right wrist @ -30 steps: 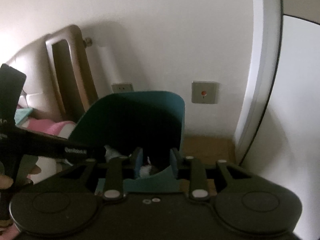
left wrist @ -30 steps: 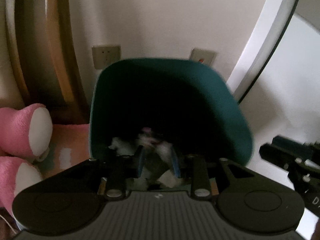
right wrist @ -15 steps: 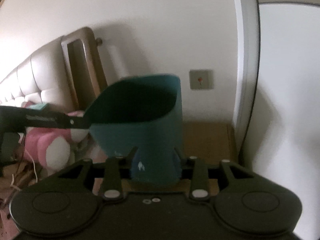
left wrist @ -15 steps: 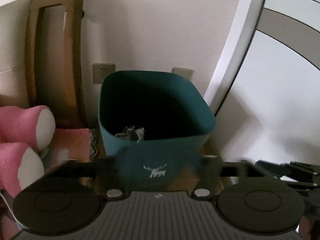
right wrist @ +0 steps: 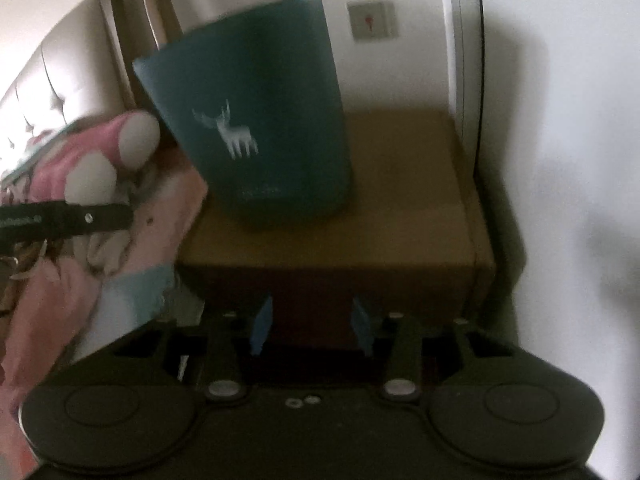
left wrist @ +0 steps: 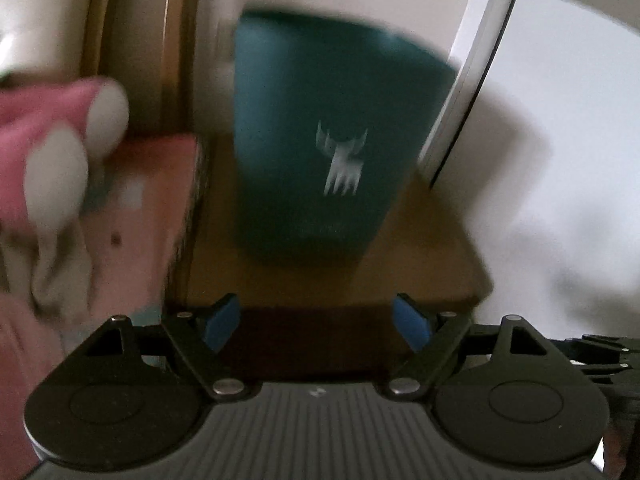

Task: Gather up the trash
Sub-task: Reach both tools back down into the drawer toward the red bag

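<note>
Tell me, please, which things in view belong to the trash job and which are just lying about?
Belonging to the job:
teal bin
left gripper, jaws open and empty
right gripper, jaws open and empty

Just lying about:
pink plush toy
brown nightstand under the bin
wall switch

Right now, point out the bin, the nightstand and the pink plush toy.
bin (right wrist: 272,120): right wrist view, front wall beside the deer print.
nightstand (right wrist: 400,208): right wrist view, bare wooden top.
plush toy (left wrist: 48,120): left wrist view, pink leg.
</note>
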Demonstrator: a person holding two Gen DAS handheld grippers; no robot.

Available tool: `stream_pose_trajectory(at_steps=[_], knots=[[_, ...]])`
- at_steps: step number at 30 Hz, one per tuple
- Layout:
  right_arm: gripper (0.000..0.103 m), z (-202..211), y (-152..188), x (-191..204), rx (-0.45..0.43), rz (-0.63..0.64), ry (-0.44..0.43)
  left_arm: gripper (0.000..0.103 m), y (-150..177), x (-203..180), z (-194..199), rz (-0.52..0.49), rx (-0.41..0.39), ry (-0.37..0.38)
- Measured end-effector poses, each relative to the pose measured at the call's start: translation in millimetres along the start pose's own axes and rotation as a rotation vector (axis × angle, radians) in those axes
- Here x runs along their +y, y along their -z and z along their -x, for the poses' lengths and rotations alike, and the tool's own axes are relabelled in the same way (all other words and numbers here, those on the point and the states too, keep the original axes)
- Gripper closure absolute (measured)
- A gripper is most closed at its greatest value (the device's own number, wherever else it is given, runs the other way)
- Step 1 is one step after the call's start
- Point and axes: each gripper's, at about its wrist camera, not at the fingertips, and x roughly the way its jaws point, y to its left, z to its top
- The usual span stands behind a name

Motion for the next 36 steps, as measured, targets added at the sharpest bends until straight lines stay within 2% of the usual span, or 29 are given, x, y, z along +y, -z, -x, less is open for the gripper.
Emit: stream_pose_trajectory(at_steps=[2,4,6,10,20,25,28,36], knots=[[0.054,-12.9,20.4,-2.7,0.026,0.002,-0.001,0.017,24.5,1.9,-16.0,-0.002,0.022,-0.016],[0.053,-26.9,40.8,-5.5,0.054,0.000,0.001,0.000,49.5,6.1,-34.3,0.016,0.056,-0.023],[0.053,-42.4,61.2,-9.2,0.086,-0.010,-0.007,0.000,75.8,11.0,-51.2,0.042,0.077,-0.019],[0.053,-81.9,107.9,-17.4,0.172,-0.016,-0.002,0.000,129.4,21.6,-96.8,0.094,0.177,-0.047],[0.053,-194.4,230.1,-19.9,0.342,0.077,0.012,0.000,276.8,62.3,-222.2,0.259,0.423,-0.155],[0.053,-244.5,278.5,-21.6,0.405,0.143,0.004,0.000,340.1,76.5,-273.7,0.276,0.511,-0.188],[0.053,-269.3,304.2,-23.8,0.434,0.162,-0.004,0.000,366.0,84.9,-297.9,0.282,0.540,-0.202],[0.053,-327.4,343.7,-21.4,0.474,0.187,-0.030,0.000,414.3,99.0,-353.3,0.315,0.596,-0.211]])
